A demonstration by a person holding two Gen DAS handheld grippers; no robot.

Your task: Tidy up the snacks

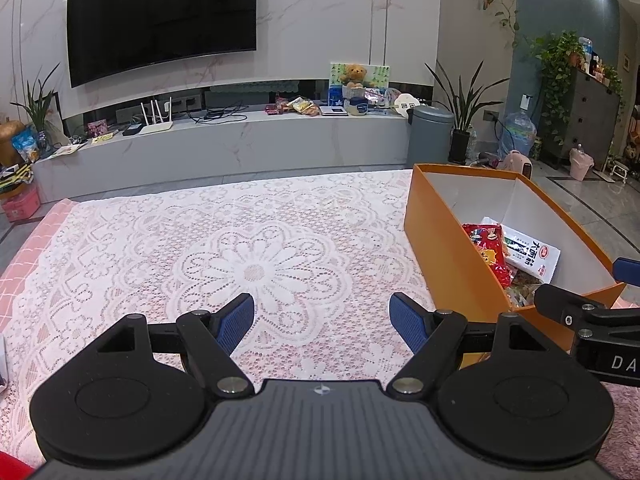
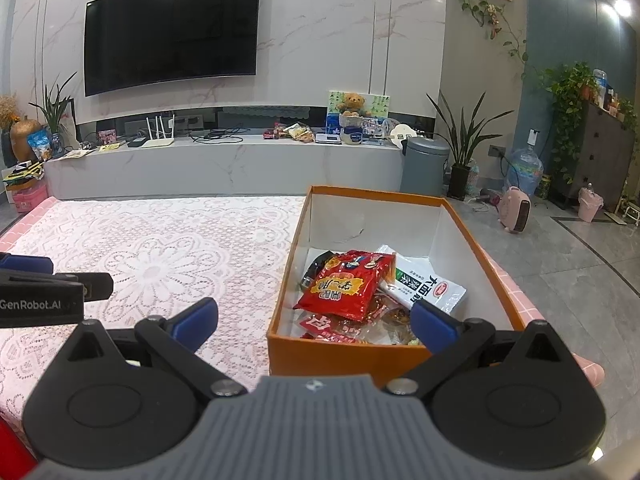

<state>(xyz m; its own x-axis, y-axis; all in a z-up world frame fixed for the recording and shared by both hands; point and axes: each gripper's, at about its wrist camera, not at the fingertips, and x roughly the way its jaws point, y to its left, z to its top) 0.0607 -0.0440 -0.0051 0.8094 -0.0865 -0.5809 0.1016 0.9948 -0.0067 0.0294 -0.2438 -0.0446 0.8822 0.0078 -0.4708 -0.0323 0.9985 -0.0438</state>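
Right wrist: right gripper [image 2: 316, 320] spread wide, empty, box [image 2: 320, 350] w/ snacks [image 2: 346, 288] just ahead. Left gripper [image 1: 322, 316] also spread, empty, box to its right.

Both wrist views face the TV wall [image 1: 160, 20]; the right sits perhaps nearer, sharing the orange box [image 2: 280, 344].
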